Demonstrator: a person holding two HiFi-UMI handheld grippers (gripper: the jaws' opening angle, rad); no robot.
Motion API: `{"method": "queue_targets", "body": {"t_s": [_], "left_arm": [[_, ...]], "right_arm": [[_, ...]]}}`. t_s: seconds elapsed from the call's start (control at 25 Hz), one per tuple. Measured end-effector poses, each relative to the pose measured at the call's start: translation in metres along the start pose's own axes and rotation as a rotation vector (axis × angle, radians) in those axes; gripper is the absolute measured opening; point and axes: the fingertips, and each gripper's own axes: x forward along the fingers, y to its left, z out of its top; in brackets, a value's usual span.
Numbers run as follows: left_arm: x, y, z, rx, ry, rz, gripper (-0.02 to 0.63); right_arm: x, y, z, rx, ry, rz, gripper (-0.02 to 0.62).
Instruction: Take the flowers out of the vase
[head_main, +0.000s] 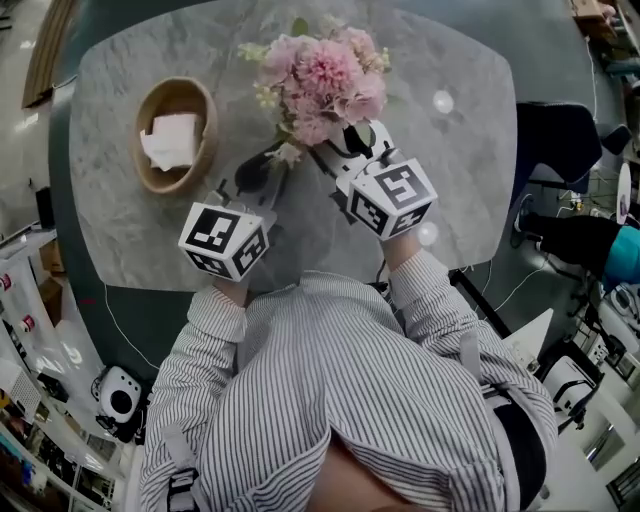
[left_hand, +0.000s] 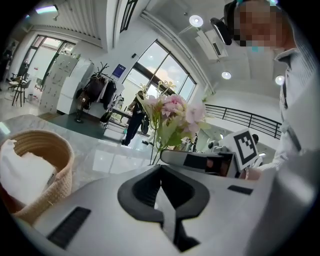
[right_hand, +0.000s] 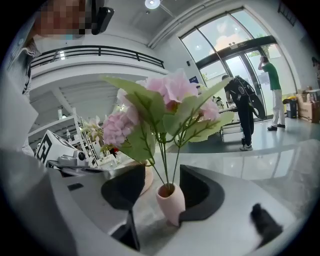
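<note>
Right gripper (right_hand: 162, 186) released, jaws wide apart. Pink vase (right_hand: 170, 202) stands upright between them on table (head_main: 450, 190), flowers (right_hand: 165, 105) in it. Left gripper (left_hand: 161, 182) clenched, empty, near flowers, beside right gripper.

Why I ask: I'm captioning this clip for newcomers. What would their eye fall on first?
The bunch of pink flowers at the far middle of the grey marble table stands out first. Its stems stand in a small pink vase, which sits between the open jaws of the right gripper. Left of the flowers, a woven basket holds something white.
</note>
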Motion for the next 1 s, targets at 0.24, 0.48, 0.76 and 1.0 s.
{"method": "queue_targets", "body": {"t_s": [0.24,0.48,0.76,1.0], "left_arm": [[0.008,0.003,0.001,-0.011,0.007,-0.001,0.012],[0.009,0.011,0.001,-0.022,0.007,0.010,0.012],[0.010,0.015,0.001,-0.031,0.006,0.010,0.012],[0.016,0.016,-0.002,-0.041,0.011,0.007,0.012]], "right_arm": [[0.007,-0.008,0.003,-0.003,-0.007,0.001,0.212],[0.015,-0.008,0.002,-0.015,0.000,0.024,0.207],[0.018,-0.008,0.001,-0.026,-0.003,0.025,0.135],[0.019,-0.011,0.000,-0.025,-0.004,0.037,0.087]]}}
